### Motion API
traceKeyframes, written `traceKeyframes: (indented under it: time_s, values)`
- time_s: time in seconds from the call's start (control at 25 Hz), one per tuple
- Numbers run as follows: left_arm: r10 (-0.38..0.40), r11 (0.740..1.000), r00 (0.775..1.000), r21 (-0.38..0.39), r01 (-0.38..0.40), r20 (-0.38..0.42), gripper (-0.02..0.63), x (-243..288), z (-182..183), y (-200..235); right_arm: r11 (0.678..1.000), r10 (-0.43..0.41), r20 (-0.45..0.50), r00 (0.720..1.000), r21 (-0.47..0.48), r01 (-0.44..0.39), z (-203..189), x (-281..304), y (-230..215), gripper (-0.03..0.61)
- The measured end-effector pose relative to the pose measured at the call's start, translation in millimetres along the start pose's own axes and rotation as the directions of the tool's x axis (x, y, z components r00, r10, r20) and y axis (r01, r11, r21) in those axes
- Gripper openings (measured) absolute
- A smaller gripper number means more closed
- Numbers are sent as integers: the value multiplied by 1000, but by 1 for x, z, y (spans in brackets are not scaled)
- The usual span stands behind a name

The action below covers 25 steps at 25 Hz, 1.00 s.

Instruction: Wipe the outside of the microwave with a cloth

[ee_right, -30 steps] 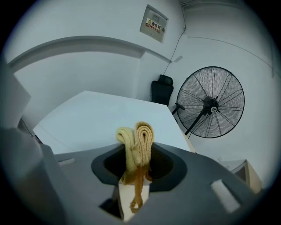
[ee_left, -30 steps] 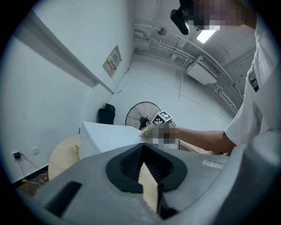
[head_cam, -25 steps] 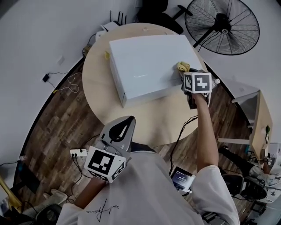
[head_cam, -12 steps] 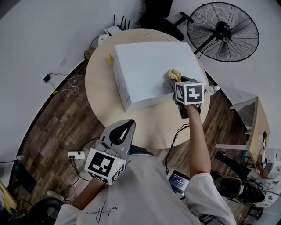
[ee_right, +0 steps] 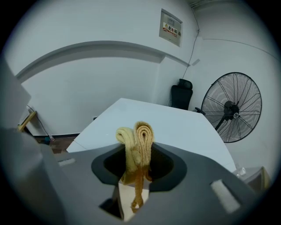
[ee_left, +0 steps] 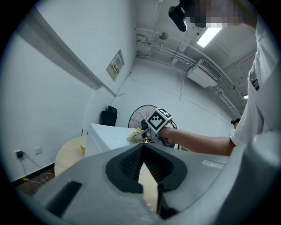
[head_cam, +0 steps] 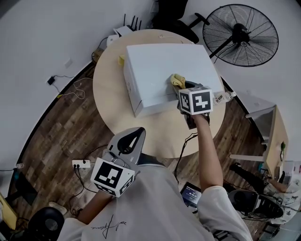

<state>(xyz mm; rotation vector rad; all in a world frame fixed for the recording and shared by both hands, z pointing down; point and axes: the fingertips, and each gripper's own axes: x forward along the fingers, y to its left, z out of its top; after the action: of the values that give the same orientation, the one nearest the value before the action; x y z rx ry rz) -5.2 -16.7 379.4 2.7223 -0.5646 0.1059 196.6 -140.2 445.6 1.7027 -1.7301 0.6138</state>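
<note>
A white microwave [head_cam: 160,70] stands on a round wooden table [head_cam: 108,99]. My right gripper [head_cam: 181,88] is shut on a folded yellow cloth [head_cam: 177,80], pressing it on the microwave's top near the right front edge. In the right gripper view the cloth [ee_right: 138,140] stands bunched between the jaws, with the microwave top [ee_right: 180,125] stretching ahead. My left gripper [head_cam: 133,134] is held low near the body, off the table, jaws together and holding nothing. The left gripper view shows the microwave [ee_left: 107,136], the cloth [ee_left: 136,134] and the left gripper [ee_left: 143,147].
A black floor fan [head_cam: 240,31] stands behind the table to the right, beside a dark chair [head_cam: 169,12]. A router [head_cam: 123,29] sits at the table's far edge. A small yellow item [head_cam: 121,60] lies left of the microwave. Cables and a power strip [head_cam: 81,164] lie on the wooden floor.
My right gripper has slid the cloth leftward across the microwave's top, from the right edge towards the middle. The left gripper has stayed put.
</note>
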Motion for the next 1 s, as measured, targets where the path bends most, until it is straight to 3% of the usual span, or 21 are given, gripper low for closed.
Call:
traceKeyframes:
  time_s: [0.72, 0.84, 1.0]
  values:
    - [26, 1000, 1000, 13, -26, 1, -11, -17, -5, -6, 971, 217, 50, 975, -114, -210, 20, 4, 117, 132]
    - [35, 999, 999, 12, -35, 2, -11, -22, -6, -9, 952, 293, 68, 954, -112, -284, 22, -2, 138, 132]
    - [58, 998, 998, 22, -58, 26, -11, -29, 2, -6, 915, 404, 140, 904, -64, -399, 32, -20, 157, 132]
